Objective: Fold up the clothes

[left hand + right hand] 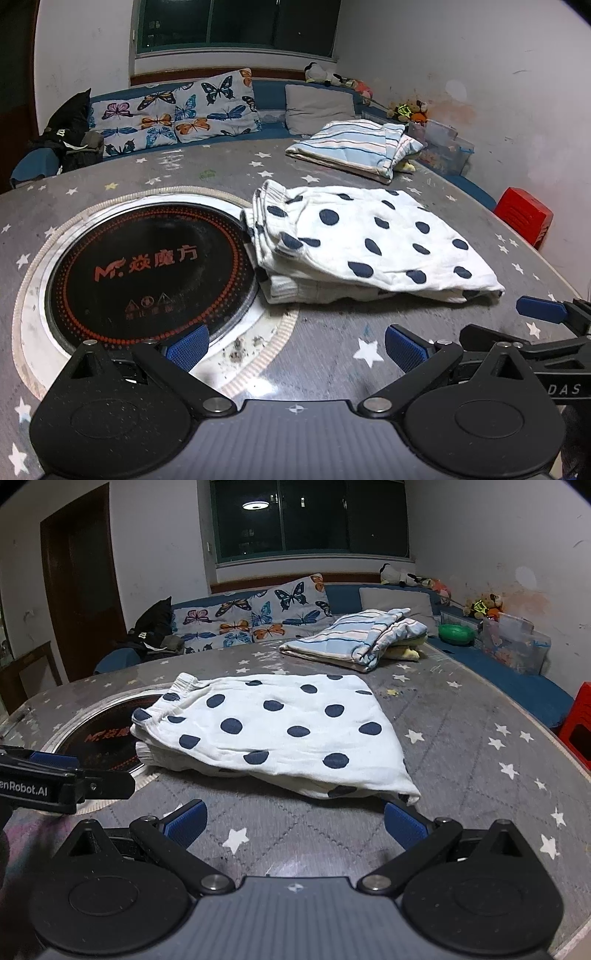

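A white garment with dark blue dots (pixel 369 243) lies folded flat on the grey star-patterned table (pixel 332 343), its left edge over the rim of the round black cooktop (pixel 147 273). It also shows in the right wrist view (pixel 280 731). My left gripper (pixel 295 349) is open and empty, just in front of the garment's near edge. My right gripper (pixel 295 825) is open and empty, close to the garment's near right corner. The right gripper shows at the right edge of the left wrist view (pixel 546 314), and the left gripper at the left edge of the right wrist view (pixel 55 775).
A folded striped blue and white garment (pixel 354 147) lies at the table's far side, also seen in the right wrist view (pixel 354 638). A blue sofa with butterfly cushions (pixel 173 114) runs behind. A red stool (pixel 524 216) stands at the right.
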`<state>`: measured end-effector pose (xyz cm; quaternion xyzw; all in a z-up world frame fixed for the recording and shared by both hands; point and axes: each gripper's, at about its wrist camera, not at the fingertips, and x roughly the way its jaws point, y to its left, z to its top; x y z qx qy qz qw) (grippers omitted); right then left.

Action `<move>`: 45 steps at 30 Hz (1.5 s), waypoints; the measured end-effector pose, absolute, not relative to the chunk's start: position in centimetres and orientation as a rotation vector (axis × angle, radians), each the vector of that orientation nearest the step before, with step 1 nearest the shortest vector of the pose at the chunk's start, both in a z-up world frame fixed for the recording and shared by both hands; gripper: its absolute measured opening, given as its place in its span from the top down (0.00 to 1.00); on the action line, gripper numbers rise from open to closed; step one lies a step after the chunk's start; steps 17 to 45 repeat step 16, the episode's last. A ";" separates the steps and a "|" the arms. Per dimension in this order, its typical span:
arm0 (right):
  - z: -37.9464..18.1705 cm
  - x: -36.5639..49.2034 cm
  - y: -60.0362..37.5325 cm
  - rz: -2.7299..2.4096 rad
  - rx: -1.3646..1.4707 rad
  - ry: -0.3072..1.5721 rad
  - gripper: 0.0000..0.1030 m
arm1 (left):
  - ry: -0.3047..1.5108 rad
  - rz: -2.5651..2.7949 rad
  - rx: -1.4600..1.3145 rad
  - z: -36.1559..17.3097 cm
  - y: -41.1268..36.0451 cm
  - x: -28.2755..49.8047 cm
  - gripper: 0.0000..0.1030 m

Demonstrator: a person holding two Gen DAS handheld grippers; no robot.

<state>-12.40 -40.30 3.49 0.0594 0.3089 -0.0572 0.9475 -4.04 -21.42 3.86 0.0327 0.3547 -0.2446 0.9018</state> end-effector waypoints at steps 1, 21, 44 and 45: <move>3.4 -12.4 -40.3 -0.118 0.119 0.632 0.00 | 0.732 -0.508 0.069 3.8 -21.4 -4.2 0.00; 2.8 -11.8 -39.9 -0.121 0.101 0.661 0.00 | 0.727 -0.515 0.098 3.4 -21.7 -4.5 0.00; 2.8 -11.8 -39.9 -0.121 0.101 0.661 0.00 | 0.727 -0.515 0.098 3.4 -21.7 -4.5 0.00; 2.8 -11.8 -39.9 -0.121 0.101 0.661 0.00 | 0.727 -0.515 0.098 3.4 -21.7 -4.5 0.00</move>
